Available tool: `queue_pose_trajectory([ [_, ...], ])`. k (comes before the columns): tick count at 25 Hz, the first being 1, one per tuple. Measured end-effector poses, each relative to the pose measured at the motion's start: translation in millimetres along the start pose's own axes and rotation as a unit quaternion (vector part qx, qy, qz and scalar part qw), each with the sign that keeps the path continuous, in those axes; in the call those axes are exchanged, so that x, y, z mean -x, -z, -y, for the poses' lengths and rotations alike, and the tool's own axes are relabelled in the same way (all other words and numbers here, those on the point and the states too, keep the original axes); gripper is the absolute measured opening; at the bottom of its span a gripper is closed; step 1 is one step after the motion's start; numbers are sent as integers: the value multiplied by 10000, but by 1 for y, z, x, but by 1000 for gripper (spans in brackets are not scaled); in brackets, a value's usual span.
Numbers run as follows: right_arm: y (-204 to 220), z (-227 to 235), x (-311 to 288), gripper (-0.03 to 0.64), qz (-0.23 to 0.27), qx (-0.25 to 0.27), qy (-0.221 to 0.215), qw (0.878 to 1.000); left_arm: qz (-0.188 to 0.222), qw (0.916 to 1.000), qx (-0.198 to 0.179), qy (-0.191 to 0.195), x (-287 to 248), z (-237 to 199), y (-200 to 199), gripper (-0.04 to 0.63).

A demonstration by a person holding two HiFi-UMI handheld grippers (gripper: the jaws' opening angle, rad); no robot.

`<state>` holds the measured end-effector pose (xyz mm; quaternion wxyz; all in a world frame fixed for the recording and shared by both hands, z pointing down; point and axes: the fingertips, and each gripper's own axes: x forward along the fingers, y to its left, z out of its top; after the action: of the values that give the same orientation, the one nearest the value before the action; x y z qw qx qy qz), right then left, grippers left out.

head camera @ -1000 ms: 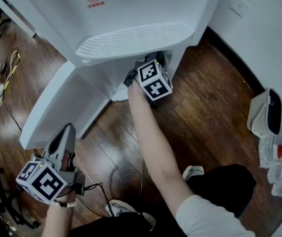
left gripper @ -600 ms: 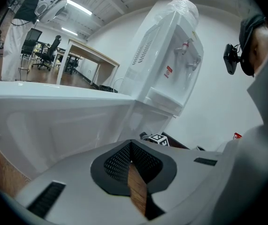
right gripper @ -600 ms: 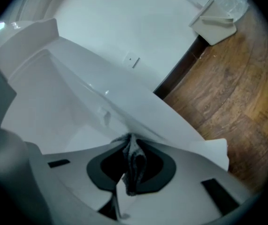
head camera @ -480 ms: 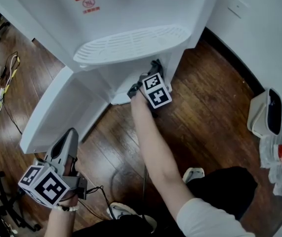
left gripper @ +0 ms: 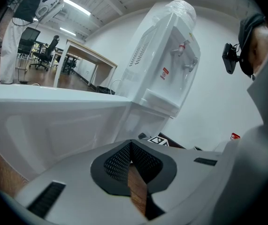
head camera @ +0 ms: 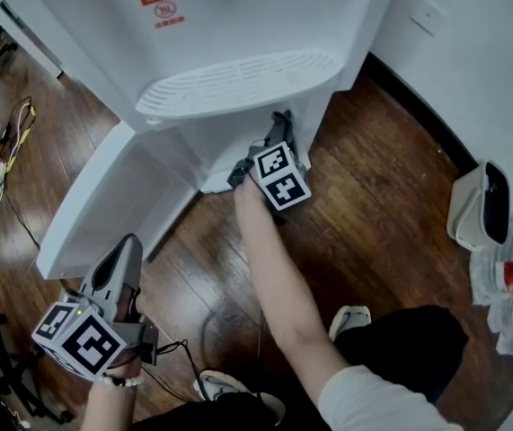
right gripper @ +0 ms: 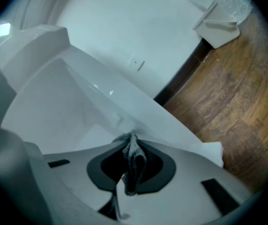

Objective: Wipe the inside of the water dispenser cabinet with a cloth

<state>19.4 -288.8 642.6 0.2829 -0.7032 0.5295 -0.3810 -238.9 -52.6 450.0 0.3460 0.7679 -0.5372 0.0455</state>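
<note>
The right gripper (right gripper: 131,138) has its jaws clamped on a grey cloth (right gripper: 134,165) bunched between them, with the white inside of the water dispenser cabinet (right gripper: 63,102) just ahead of the jaws. The left gripper (left gripper: 130,145) has its jaws closed together on nothing, and the open cabinet door (left gripper: 54,118) is ahead of them.

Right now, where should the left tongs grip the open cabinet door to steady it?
Probably take the cabinet door by the raised rim at its free end, near the left tongs. Come from the open inner side: the rim looks thin enough to pinch, the broad panel does not.
</note>
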Motion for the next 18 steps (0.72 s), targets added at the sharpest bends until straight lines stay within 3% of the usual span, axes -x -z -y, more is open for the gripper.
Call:
queue_pose_trajectory([
  [5,-44,-65,28,37,426,18,-931,9947,45,10000,33,-1,4,-1,-1,-13],
  [11,-98,-122,66,35,968,-214,-1874,9773,25,10000,-14,51,3,4,-2,-14],
  [14,-105,-122,72,37,1022,-347,-1955,9747,32,10000,-22,61,1,6,-2,-14],
  [18,-84,-90,61,37,799,-340,-1590,9835,37,10000,-16,6,3,4,-2,-14],
])
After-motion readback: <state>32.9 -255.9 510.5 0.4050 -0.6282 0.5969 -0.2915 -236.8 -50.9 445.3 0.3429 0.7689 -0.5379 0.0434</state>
